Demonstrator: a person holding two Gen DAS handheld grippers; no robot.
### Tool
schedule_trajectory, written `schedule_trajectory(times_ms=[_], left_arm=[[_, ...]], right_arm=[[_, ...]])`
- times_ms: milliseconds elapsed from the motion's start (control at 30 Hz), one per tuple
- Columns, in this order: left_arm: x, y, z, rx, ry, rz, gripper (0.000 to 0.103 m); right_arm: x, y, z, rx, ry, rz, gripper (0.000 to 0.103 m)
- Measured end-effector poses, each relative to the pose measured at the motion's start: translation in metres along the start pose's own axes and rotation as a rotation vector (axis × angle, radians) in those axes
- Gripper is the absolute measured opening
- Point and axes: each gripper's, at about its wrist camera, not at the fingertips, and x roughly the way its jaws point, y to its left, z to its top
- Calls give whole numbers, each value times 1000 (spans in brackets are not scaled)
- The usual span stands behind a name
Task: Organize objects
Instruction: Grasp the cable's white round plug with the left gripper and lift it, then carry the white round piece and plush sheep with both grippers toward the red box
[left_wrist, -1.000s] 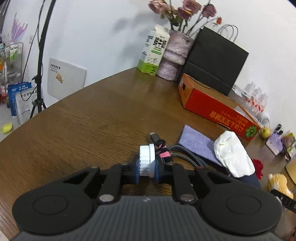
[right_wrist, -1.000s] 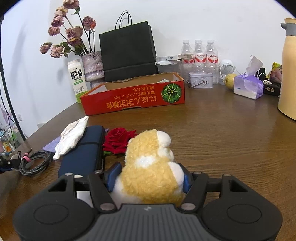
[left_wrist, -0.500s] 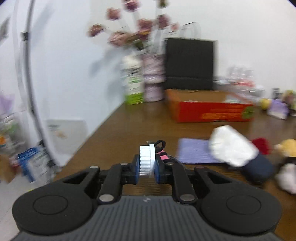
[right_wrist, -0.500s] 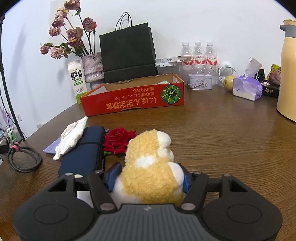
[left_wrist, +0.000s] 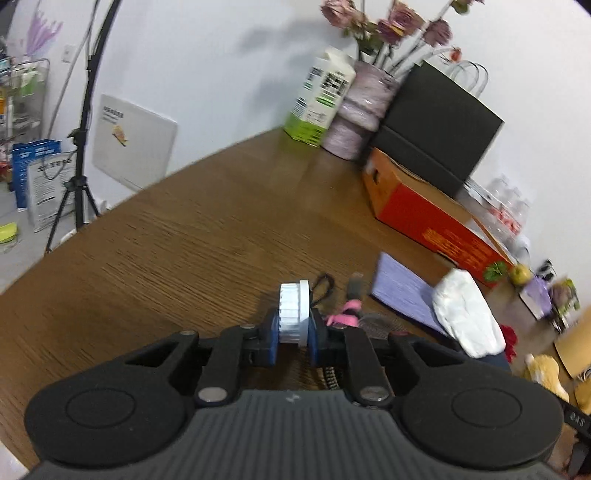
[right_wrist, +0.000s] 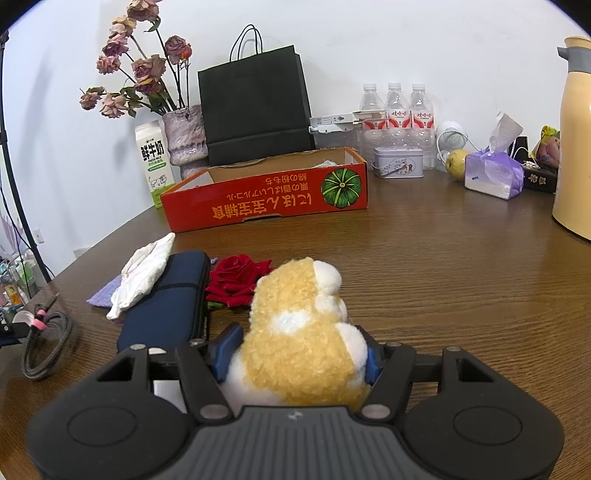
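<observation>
Left wrist view: left gripper (left_wrist: 293, 345) pinches a white ribbed cap (left_wrist: 293, 314); its trailing cable (right_wrist: 44, 341) could snag. Right gripper (right_wrist: 295, 360) squeezes the plush toy (right_wrist: 299, 332), which might slip.

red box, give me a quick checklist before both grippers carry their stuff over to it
1. Left gripper shut on white cap: ok.
2. Right gripper shut on plush toy: ok.
3. Red box open on top: ok.
4. Room left inside the box: cannot tell, the interior is mostly hidden.
5. Table between plush toy and box unobstructed: ok.
6. Coiled cable free of the cap: cannot tell.
</observation>
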Motion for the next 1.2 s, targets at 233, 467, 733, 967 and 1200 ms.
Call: schedule_trajectory(times_ms=[233, 467, 733, 967, 1200], left_arm=[[4, 3, 8, 5, -6, 10, 17], [1, -5, 10, 101, -88, 175, 15], [-17, -55, -5, 556, -364, 442, 15], [-3, -98, -42, 880, -441, 479, 15], [1, -119, -55, 875, -313, 245, 11]], right_arm=[[0, 0, 0, 1, 0, 0, 62], [0, 0, 0, 3, 0, 2, 62], [-1, 2, 0, -3, -14, 0, 60], [-3, 0, 0, 10, -26, 9, 57], [-3, -4, 0, 23, -26, 22, 56]])
